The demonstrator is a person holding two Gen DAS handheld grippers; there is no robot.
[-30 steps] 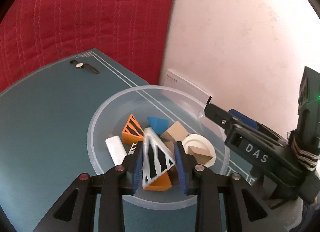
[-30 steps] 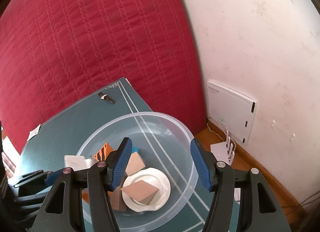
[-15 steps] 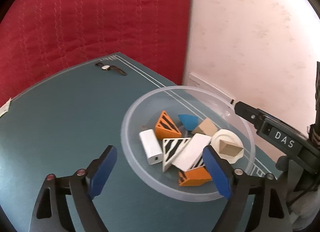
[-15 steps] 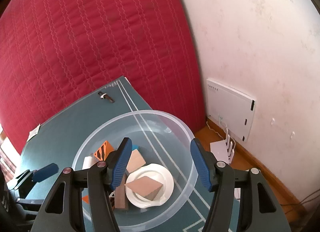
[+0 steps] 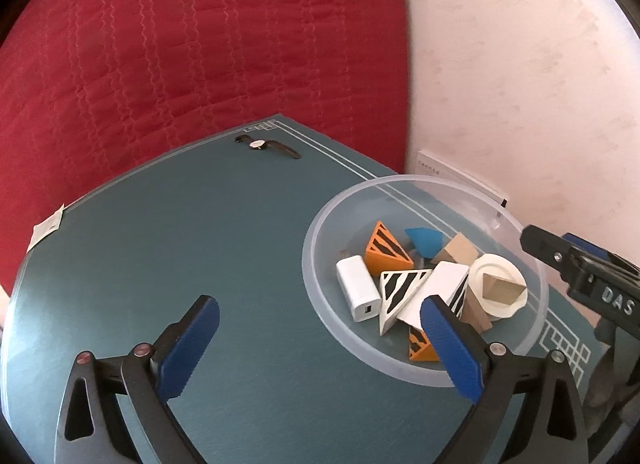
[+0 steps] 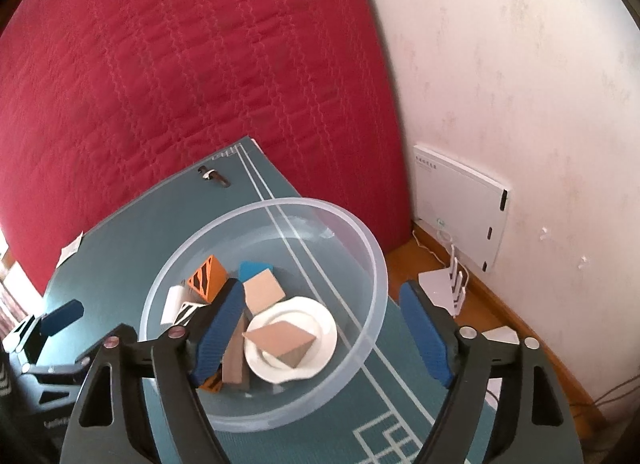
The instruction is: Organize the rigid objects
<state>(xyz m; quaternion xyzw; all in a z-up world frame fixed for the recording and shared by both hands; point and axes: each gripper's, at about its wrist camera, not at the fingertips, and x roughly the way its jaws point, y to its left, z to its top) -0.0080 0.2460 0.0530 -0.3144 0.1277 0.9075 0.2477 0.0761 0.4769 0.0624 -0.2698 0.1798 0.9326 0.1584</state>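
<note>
Since the earlier frames, the left gripper (image 5: 320,324) had let the striped white wedge (image 5: 400,292) drop into the clear bowl (image 5: 316,248) and swung left over bare table (image 5: 160,244); its jaws had just been opening and stood spread, nothing between them. Across that open stretch lay only a paper tag (image 5: 48,226) at the left edge and a watch (image 5: 266,144) at the far corner. Further right, the right gripper (image 6: 324,328) had just widened its jaws too, empty, straddling the bowl's near right rim. My worry was that this rim could be nudged, sliding the light bowl toward the table's right edge, which was near, with floor below.
</note>
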